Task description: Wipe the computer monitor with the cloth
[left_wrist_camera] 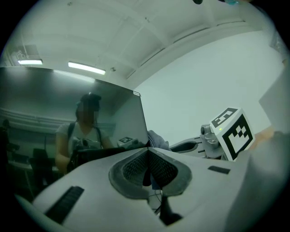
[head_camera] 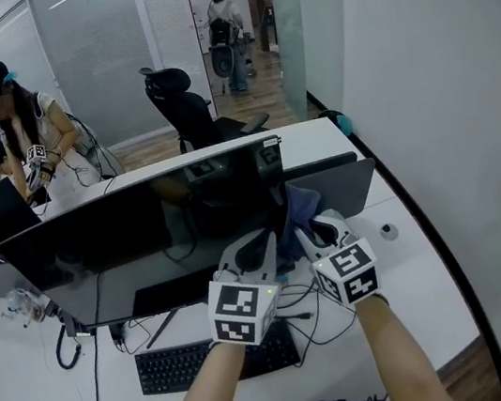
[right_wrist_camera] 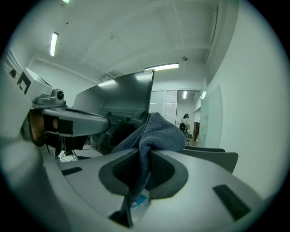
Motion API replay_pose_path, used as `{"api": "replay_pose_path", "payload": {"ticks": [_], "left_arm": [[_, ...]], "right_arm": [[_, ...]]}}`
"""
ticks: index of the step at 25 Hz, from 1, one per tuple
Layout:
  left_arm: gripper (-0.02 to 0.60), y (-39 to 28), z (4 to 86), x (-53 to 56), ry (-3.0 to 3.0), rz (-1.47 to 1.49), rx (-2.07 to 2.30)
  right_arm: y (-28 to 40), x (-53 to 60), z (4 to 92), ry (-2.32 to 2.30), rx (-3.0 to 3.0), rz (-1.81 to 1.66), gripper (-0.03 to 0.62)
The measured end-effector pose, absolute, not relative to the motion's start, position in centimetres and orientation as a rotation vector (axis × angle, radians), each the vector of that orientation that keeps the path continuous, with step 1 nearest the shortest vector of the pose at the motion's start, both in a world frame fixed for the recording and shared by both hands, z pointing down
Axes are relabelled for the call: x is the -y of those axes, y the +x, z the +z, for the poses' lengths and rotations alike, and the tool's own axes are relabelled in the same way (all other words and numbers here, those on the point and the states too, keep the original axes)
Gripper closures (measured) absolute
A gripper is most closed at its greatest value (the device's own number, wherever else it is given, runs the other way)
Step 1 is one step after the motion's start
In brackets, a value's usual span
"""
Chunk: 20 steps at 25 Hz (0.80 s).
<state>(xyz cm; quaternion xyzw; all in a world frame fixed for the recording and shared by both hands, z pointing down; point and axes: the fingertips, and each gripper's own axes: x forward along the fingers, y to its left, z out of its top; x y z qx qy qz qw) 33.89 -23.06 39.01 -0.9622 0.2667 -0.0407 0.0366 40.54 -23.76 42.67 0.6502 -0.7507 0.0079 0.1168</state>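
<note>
Blue-grey cloth (right_wrist_camera: 156,131) is pinched tight in the fingers of my right gripper (right_wrist_camera: 144,158), up by the right edge of the dark monitor (head_camera: 142,237) on the white table (head_camera: 419,300). The fingers of my left gripper (left_wrist_camera: 147,156) are pressed together, empty I think.

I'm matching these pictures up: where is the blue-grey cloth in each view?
Head view: cloth right of centre, by the right edge of the monitor.
Left gripper view: cloth small, at centre, beyond the jaws.
Right gripper view: cloth at centre, pinched between the jaws.
Shared landmark: the monitor.
</note>
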Motion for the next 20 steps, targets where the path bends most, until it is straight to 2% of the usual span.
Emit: {"api": "replay_pose_path", "payload": {"ticks": [20], "left_arm": [[0.574, 33.9, 42.4, 22.9, -3.004, -0.172, -0.776]], "right_arm": [[40.3, 22.7, 48.4, 1.926, 2.111, 0.073, 0.537]]}}
